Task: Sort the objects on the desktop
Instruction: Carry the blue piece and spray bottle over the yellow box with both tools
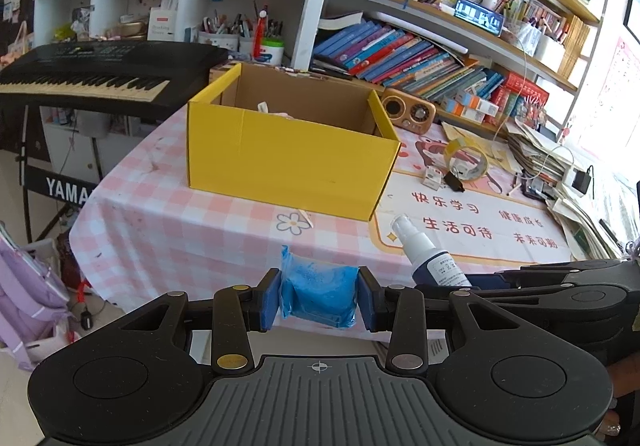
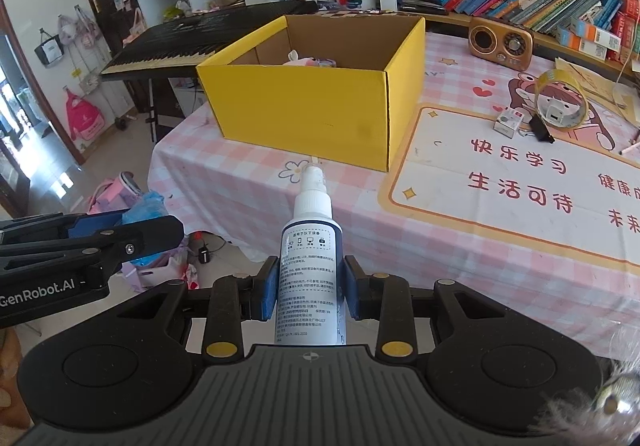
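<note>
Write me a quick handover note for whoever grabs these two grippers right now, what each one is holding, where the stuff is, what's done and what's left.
Left gripper: shut on a blue packet, held in the air short of the yellow box.
Right gripper: shut on a spray bottle, nozzle pointing toward the box.
Box: open, on the pink checked tablecloth; something pink already lies inside.
Done: both items picked up.
Left: drop packet and bottle in the box, probably; then the tape roll, binder clip and small white box on the table to the box's right.
</note>
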### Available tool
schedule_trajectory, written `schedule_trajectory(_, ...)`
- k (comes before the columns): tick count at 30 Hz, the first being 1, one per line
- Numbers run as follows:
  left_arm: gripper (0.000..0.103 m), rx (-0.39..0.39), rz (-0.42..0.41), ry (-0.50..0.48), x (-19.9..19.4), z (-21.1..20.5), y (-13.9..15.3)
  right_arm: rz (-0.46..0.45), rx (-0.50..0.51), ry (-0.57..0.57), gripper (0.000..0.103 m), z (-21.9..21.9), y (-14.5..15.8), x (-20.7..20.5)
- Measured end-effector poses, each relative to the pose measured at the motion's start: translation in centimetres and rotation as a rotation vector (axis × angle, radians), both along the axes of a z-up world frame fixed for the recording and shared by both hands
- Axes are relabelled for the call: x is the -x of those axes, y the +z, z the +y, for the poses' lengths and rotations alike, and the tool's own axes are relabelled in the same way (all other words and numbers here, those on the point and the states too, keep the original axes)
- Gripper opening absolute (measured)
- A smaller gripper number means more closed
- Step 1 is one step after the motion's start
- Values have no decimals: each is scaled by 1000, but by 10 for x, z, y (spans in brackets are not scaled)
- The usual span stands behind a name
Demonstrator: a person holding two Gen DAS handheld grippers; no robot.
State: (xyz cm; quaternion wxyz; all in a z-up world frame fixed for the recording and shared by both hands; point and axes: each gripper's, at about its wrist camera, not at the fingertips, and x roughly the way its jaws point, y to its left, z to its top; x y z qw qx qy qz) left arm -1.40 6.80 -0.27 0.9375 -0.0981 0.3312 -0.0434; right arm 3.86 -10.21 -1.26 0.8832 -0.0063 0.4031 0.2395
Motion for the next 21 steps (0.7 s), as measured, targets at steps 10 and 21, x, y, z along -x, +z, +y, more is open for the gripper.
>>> schedule_trajectory(10,38,-41,-45,32,-27,8,17,-33,-77,19,31,3,21,-43)
schedule_trajectory(21,38,-73,-151,32,-98,3,49,-170,-120,55,31,5,73,-135)
